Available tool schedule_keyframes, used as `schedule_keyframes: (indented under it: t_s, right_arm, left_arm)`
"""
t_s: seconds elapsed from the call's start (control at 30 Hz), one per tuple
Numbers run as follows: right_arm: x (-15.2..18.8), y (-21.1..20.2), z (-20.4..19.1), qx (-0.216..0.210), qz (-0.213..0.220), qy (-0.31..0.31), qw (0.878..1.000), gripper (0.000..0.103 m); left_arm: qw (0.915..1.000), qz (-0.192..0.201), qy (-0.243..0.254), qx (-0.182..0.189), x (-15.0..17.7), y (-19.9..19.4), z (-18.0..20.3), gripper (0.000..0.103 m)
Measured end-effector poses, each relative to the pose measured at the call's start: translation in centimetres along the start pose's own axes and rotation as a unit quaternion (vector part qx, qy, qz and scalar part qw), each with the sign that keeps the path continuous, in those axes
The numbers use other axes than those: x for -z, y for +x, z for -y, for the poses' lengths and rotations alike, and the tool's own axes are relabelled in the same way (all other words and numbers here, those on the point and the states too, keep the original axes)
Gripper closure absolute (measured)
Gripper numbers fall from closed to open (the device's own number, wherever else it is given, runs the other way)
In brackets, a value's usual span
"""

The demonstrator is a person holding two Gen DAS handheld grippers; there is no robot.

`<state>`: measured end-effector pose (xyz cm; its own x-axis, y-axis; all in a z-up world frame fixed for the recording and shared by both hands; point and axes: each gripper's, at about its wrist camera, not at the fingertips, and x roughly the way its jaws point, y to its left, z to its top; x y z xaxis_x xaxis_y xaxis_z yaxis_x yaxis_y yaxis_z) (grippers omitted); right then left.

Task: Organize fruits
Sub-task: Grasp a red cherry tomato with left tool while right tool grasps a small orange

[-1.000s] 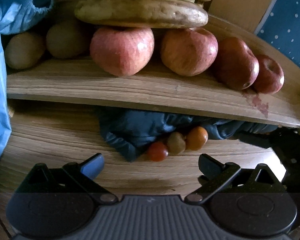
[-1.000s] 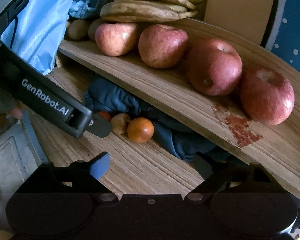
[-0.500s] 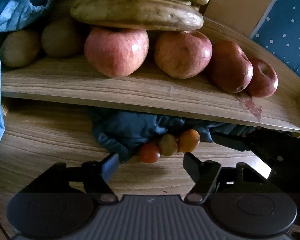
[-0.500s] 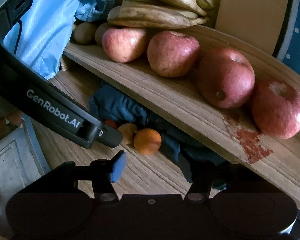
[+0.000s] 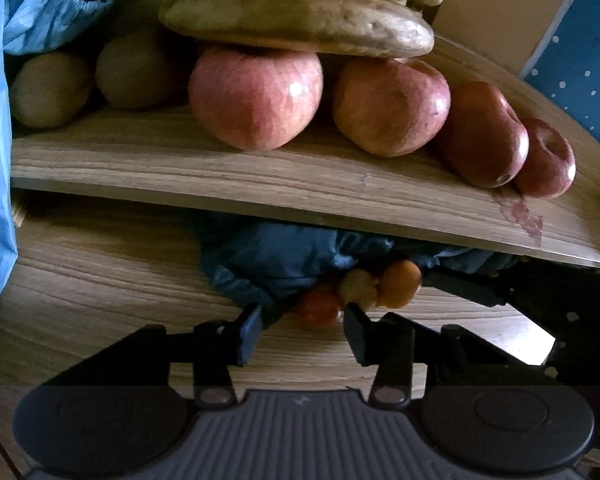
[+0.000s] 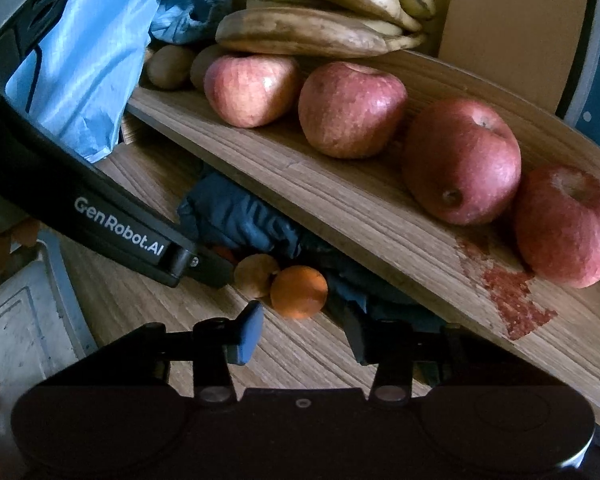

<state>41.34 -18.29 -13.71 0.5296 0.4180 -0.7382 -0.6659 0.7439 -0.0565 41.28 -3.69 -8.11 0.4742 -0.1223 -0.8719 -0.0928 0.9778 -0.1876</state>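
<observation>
White "GenRobot.AI" lettering marks your left hand-held gripper [image 6: 216,270]. Your right hand-held gripper [image 6: 300,330] is closing, empty; the orange fruit [image 6: 299,292] lies just beyond it on the surface [image 6: 140,300].

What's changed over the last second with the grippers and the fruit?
Both the left gripper and right gripper have narrowed from wide open and are closing, nothing between the fingers. The apples, bananas and small fruits by the dark cloth stayed put.

"GenRobot.AI" stands in white letters on the black left gripper [image 6: 204,270].
</observation>
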Motion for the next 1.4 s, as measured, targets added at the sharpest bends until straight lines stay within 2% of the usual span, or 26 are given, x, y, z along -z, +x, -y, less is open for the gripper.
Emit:
schedule_keyframes:
  t_s: [0.43, 0.67, 0.87, 1.33, 1.4]
  right_arm:
    - [-0.7, 0.8, -0.1, -0.006, 0.003, 0.015, 1.0, 0.058]
    - [-0.5, 0.9, -0.3, -0.002, -0.001, 0.016, 1.0, 0.069]
    - [-0.2, 0.5, -0.3, -0.004, -0.002, 0.018, 1.0, 0.069]
    - [-0.1, 0.7, -0.3, -0.005, -0.008, 0.025, 1.0, 0.068]
    - [-0.2, 0.8, -0.3, -0.006, -0.009, 0.026, 1.0, 0.068]
  left_arm:
    - [1.0, 0.004, 0.003, -0.004, 0.0, 0.4, -0.2, 0.056]
    - [0.9999, 0.0, 0.006, -0.009, 0.9, -0.2, -0.1, 0.063]
    - [1.0, -0.006, -0.001, 0.002, 1.5, -0.3, 0.1, 0.063]
    - [0.9998, -0.003, -0.019, -0.01, 0.5, 0.1, 1.2, 0.063]
    - [0.9997, -0.002, -0.02, -0.012, 0.5, 0.2, 1.3, 0.068]
